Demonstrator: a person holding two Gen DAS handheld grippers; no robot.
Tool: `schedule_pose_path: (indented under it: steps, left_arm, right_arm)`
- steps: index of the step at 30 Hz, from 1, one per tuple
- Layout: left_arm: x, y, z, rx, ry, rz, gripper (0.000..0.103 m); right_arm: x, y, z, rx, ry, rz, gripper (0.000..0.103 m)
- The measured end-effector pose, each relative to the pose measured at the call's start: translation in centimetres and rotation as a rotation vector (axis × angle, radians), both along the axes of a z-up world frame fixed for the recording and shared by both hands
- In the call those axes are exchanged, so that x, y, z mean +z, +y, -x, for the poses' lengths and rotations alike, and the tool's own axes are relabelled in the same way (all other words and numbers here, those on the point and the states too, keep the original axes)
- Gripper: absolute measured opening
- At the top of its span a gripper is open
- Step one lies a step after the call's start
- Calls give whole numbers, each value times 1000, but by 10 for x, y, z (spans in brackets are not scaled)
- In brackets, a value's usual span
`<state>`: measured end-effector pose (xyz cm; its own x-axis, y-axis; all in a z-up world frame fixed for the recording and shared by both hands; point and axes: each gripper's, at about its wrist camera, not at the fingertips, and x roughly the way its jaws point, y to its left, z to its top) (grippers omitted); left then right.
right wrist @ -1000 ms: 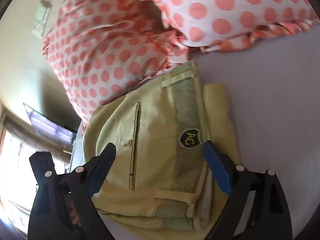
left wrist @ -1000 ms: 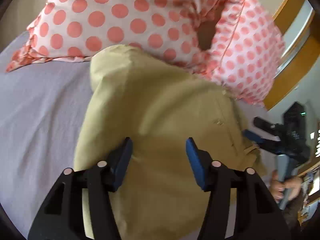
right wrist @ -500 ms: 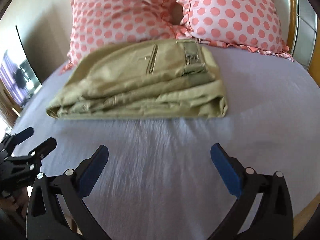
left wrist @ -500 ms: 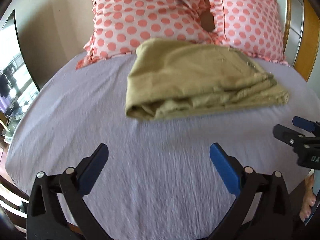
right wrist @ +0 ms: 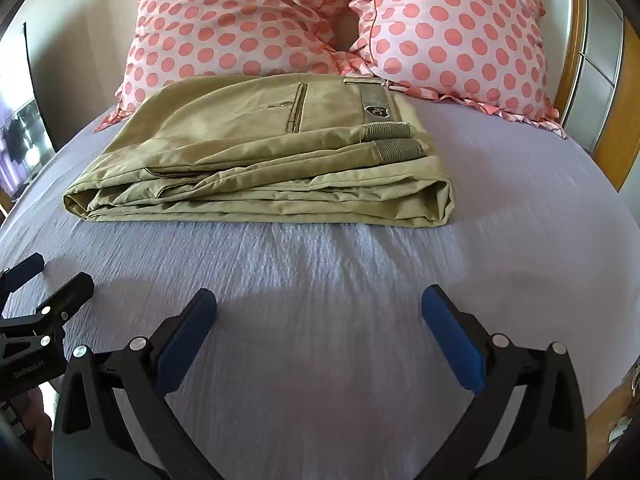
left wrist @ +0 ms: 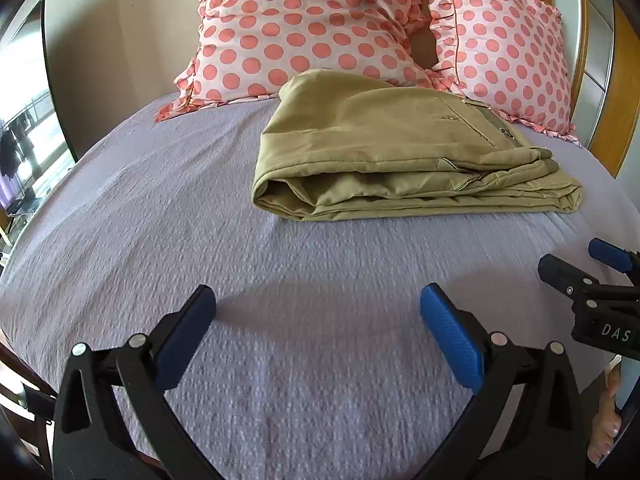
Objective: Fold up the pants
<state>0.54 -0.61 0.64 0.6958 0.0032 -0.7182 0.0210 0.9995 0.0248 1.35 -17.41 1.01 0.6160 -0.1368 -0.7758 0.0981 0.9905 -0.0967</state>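
The khaki pants [left wrist: 392, 152] lie folded in a flat stack on the lilac bed sheet [left wrist: 200, 240], just in front of the pillows. They also show in the right wrist view [right wrist: 256, 160], waistband and back pocket on top. My left gripper [left wrist: 318, 320] is open and empty, held over the sheet well short of the pants. My right gripper [right wrist: 318, 320] is open and empty too, likewise back from the pants. Each gripper shows at the edge of the other's view: the right one [left wrist: 592, 276] and the left one [right wrist: 40, 284].
Two pink pillows with coral dots [right wrist: 240, 24] [right wrist: 452, 32] lean against the wall behind the pants. A wooden frame [right wrist: 612, 120] runs along the right. A screen or window [left wrist: 24, 120] stands at the left beyond the bed edge.
Both grippers have pulled back from right over the pants toward the foot of the bed and opened wider. The folded pants stay in place on the sheet.
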Motion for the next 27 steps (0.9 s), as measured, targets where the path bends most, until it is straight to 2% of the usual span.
schedule_pose_path:
  steps: [27]
  left_arm:
    - [0,0,0,-2,-4,0,101]
  right_arm:
    - [0,0,-1,-10,3,1,102]
